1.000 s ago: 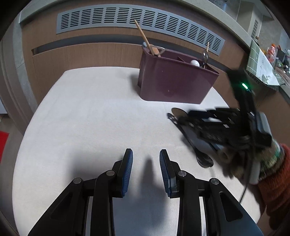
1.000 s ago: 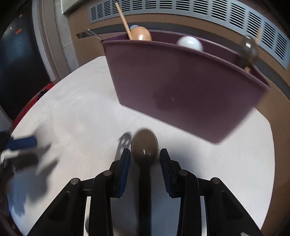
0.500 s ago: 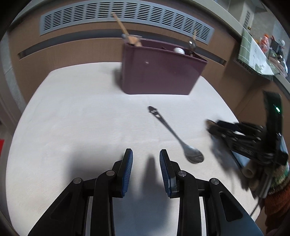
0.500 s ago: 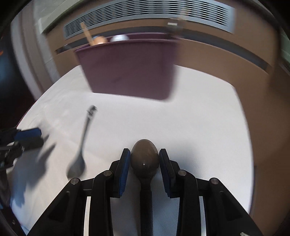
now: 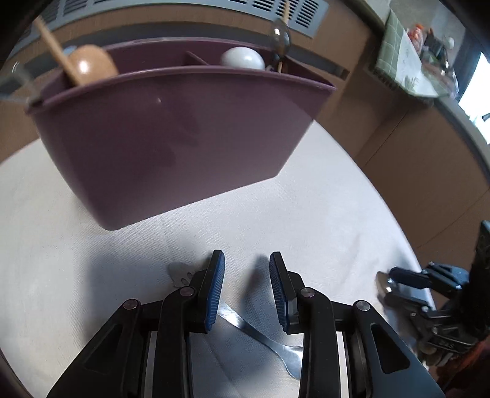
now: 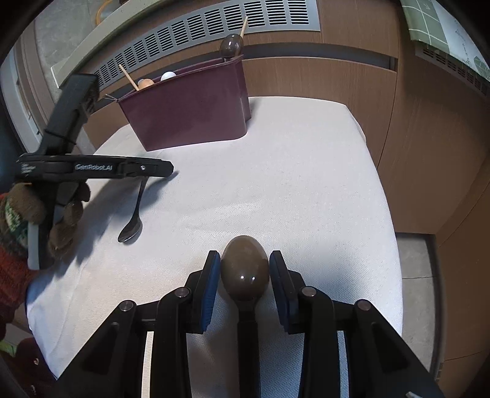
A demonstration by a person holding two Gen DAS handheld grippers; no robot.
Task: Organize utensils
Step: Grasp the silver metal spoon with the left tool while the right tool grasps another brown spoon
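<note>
wood-panelled wall (image 6: 306,76), grey vent grille (image 6: 214,27)

Left tongs (image 5: 246,286) moved over metal spoon (image 5: 260,336).

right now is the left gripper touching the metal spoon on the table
Cannot tell. In the left wrist view the metal spoon passes under the open left gripper; neither view plainly shows contact or a gap.

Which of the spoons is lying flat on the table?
The metal spoon beneath the left gripper; the others stand in the maroon caddy or sit in the right gripper.
</note>
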